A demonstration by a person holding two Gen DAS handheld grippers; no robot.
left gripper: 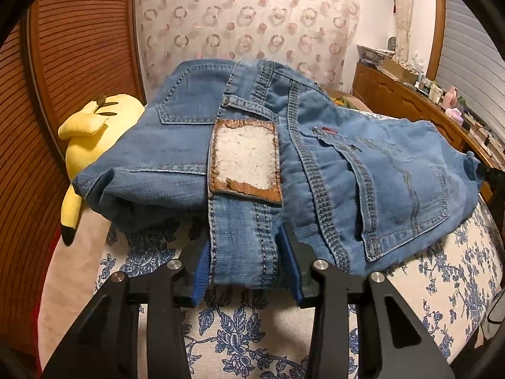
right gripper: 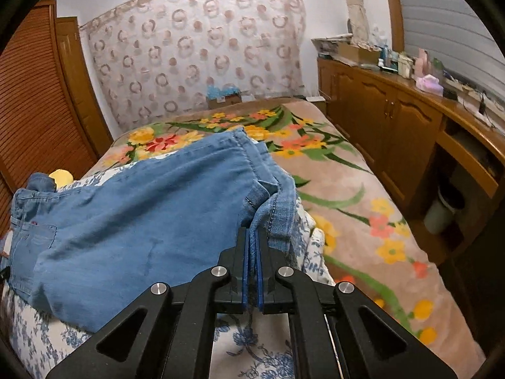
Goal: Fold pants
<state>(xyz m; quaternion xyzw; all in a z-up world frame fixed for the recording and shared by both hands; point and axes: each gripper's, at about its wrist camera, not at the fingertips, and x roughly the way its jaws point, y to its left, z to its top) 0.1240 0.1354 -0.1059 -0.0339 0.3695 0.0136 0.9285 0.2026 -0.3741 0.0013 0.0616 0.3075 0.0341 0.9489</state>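
2 tools grip the jeans (left gripper: 252, 145) on the bed (right gripper: 363, 189): left tool (left gripper: 246, 262) half-closed on the waistband, right tool (right gripper: 252, 252) clamped thinly on the hem. That narrow bite could slip when lifted, spoiling the fold.

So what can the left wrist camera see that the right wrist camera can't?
Only the left wrist view shows the jeans' brown leather patch, the waistband held between the left gripper jaws, and most of the yellow plush toy. Only the right wrist view shows the flowered blanket and the right gripper, its jaws pinched shut on a jeans edge. Both show the blue jeans, the blue-and-white floral cover, the circle-patterned curtain and the wooden cabinet.
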